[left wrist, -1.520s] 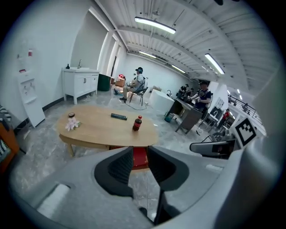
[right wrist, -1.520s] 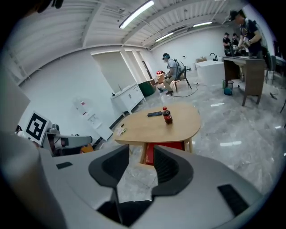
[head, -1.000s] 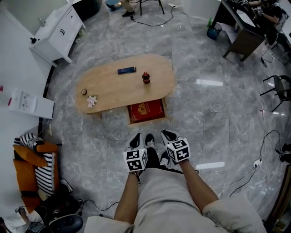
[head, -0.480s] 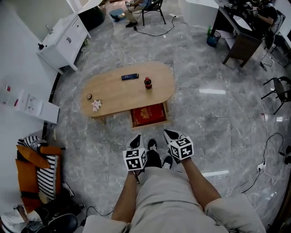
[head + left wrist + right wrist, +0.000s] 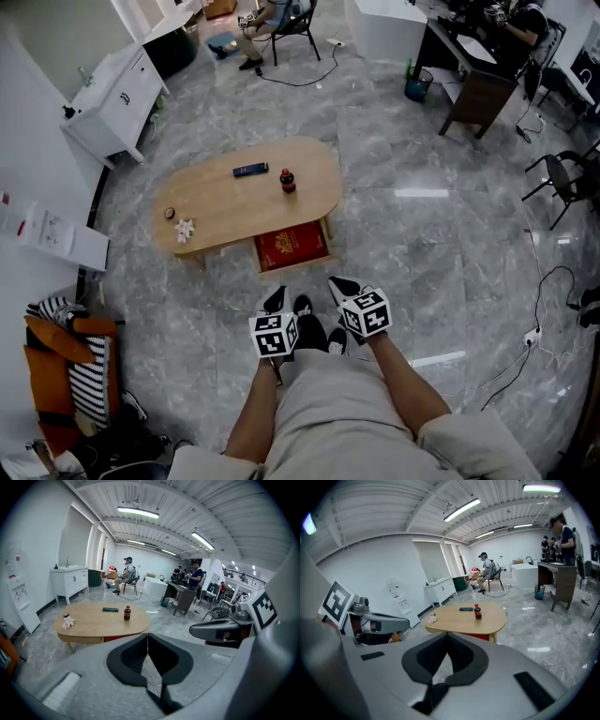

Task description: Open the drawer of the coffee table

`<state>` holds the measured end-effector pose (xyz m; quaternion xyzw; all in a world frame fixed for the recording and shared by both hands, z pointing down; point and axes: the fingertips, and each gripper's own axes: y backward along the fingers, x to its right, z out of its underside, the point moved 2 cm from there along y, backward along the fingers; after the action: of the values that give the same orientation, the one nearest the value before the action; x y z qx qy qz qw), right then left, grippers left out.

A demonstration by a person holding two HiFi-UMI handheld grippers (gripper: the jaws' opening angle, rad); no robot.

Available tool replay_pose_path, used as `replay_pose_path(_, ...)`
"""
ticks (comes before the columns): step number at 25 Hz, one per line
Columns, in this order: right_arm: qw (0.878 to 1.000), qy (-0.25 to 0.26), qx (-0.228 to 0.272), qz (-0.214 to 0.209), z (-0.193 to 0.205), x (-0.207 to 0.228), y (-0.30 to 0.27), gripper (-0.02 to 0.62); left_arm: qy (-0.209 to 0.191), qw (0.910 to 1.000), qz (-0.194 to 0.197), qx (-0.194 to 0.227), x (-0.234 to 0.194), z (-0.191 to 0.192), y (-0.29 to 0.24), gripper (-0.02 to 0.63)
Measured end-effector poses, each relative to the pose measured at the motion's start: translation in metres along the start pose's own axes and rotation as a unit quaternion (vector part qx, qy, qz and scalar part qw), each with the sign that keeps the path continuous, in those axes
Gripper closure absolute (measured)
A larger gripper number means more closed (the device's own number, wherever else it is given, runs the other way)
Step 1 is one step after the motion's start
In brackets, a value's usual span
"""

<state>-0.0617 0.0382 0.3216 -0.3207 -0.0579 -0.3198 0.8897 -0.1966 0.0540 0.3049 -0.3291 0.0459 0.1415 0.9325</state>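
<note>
Drawer [image 5: 292,247] out from coffee table's [image 5: 246,192] near long edge, toward right end. Open marble floor [image 5: 422,244] round table. Left gripper [image 5: 275,301] and right gripper [image 5: 339,285] near that edge, apart from it, both clenched, empty. Drawer out as a second ago.
</note>
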Motion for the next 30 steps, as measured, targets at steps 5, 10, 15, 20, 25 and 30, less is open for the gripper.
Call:
replay_pose_path(5,1.000,-0.027,0.006,0.010,0.005,0.011,0.007,0.580,0.021,0.9998,0.003,0.006,-0.004,0.007,0.003,0.595)
replay_pose_path(10,0.999,-0.033,0.006,0.001,0.011,0.005,0.005,0.580,0.016,0.9999,0.002,0.001,-0.006,0.012,0.007,0.595)
replay_pose_path(15,1.000,-0.013,-0.005,-0.013,0.012,-0.012,0.001,0.580,0.010,0.9999,0.005,-0.001,-0.003,0.014,0.010,0.595)
replay_pose_path(20,1.000,-0.010,-0.003,-0.005,0.012,-0.007,0.004,0.580,0.000,0.9999,0.012,-0.008,0.002,0.018,0.010,0.595)
replay_pose_path(25,1.000,-0.015,0.001,-0.001,0.014,-0.002,0.009,0.580,-0.006,0.9999,0.008,-0.007,0.004,0.019,0.012,0.595)
replay_pose_path(30,0.999,-0.042,0.011,-0.002,0.014,0.007,0.014,0.580,-0.002,1.0000,0.003,-0.008,0.003,0.021,0.013,0.595)
